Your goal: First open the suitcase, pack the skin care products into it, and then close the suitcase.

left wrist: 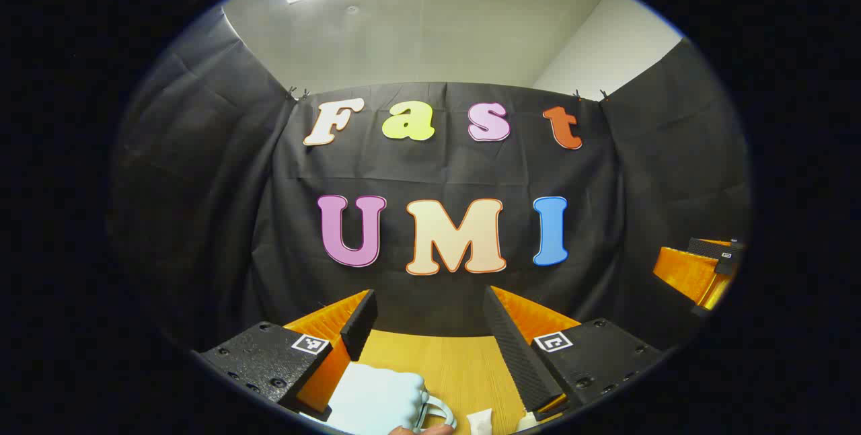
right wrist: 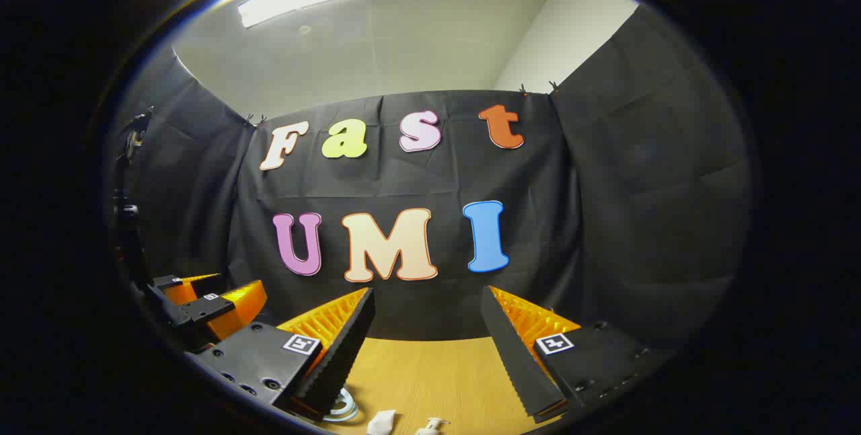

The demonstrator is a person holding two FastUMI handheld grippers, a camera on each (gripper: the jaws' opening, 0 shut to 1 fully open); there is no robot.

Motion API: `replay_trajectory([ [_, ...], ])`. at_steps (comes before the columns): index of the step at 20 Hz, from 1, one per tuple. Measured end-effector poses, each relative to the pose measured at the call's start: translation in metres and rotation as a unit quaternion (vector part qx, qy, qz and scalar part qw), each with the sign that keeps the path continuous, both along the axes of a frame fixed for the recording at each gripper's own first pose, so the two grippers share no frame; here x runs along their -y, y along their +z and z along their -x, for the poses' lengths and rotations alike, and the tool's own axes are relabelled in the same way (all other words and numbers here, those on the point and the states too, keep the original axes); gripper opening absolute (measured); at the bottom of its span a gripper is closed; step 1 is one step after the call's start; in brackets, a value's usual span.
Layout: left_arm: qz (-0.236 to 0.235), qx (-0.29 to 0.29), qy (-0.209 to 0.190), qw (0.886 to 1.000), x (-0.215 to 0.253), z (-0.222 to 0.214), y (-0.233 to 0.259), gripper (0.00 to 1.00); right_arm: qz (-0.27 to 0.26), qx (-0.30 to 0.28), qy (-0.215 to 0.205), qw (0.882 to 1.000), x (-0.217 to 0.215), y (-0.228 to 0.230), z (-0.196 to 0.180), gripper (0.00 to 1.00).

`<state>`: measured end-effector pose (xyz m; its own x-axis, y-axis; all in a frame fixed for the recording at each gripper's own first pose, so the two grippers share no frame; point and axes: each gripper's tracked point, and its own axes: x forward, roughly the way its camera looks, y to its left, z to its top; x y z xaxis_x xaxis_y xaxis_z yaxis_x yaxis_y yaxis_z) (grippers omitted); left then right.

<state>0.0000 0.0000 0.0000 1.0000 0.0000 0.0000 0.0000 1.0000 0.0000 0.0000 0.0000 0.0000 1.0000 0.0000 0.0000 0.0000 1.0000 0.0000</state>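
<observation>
Both grippers are being held raised above a wooden table [left wrist: 457,368], each with its jaws spread wide and nothing between the fingers. In the left gripper view, the left gripper [left wrist: 430,334] is being pointed toward the black cloth wall [left wrist: 444,173] at the far side, and the pale blue suitcase [left wrist: 373,398] is being seen low down, lying on the table just near of the left finger, with its looped handle [left wrist: 437,411] turned to the right. A fingertip of a hand [left wrist: 424,429] is being glimpsed at the handle's near edge. A small white skin care tube [left wrist: 479,421] is lying on the table just right of the handle. The right gripper [left wrist: 706,267] is being seen at the far right of this view, well apart.

In the right gripper view, the right gripper [right wrist: 427,334] is likewise being held released and unloaded. Below it on the table, the suitcase handle [right wrist: 341,407] is being seen under the left finger, with a white tube [right wrist: 381,421] and a small white pump bottle [right wrist: 430,427] to its right. The left gripper [right wrist: 202,304] is being seen at the left.
</observation>
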Motion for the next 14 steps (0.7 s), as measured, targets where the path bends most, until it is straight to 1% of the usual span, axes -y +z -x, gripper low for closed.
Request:
replay_trajectory([
  [4,0.000,0.000,0.017,1.000,-0.003,0.003,-0.001,0.94,0.008,-0.001,0.009,1.000,0.000,-0.001,-0.003,0.99],
  [8,-0.002,-0.001,0.028,1.000,-0.006,0.008,0.000,0.96,0.001,-0.002,0.011,1.000,0.004,-0.003,-0.003,0.99],
  [9,-0.004,0.000,0.030,1.000,-0.008,0.009,0.001,0.95,-0.003,-0.001,0.011,1.000,0.003,-0.002,-0.003,0.99],
  [14,-0.003,-0.001,0.035,0.999,-0.011,0.014,0.000,0.96,-0.001,0.005,0.007,1.000,0.007,0.000,0.002,0.99],
])
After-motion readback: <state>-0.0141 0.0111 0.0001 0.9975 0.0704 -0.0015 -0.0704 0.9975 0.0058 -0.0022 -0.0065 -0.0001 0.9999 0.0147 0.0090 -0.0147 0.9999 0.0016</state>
